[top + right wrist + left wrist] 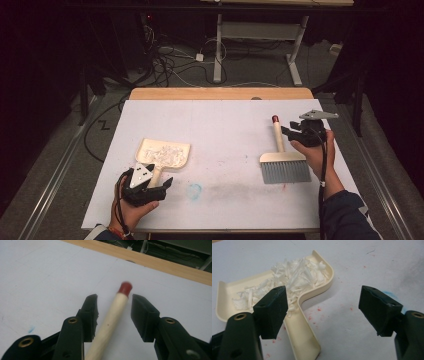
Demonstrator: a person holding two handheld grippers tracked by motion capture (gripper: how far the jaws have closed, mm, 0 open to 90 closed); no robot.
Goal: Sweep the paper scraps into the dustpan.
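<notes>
Sweeping appears to be finished or close to it: white shavings (pixel 294 277) are lying heaped in the pan of one cream dustpan (pixel 165 152), and the white worktop (pixel 225 120) is showing no loose scraps that I can make out, only a faint grey smudge and a small blue mark (pixel 194 190) near the front edge. Both tools look to be letting go or hovering rather than gripping.

The left tool (pixel 324 310) is sitting at the dustpan's handle with its jaws spread wide; in the left gripper view the handle is lying just beside one jaw rather than between the two. The right tool (pixel 113 315) is standing with its jaws spread on either side of the pale wooden handle of one hand brush (pixel 284 165), near its red tip, with a gap showing on each side. The brush is lying flat on the worktop's right half, grey bristles toward the person, well apart from the dustpan on the left.

What is left, by my guess, is emptying the pan.
</notes>
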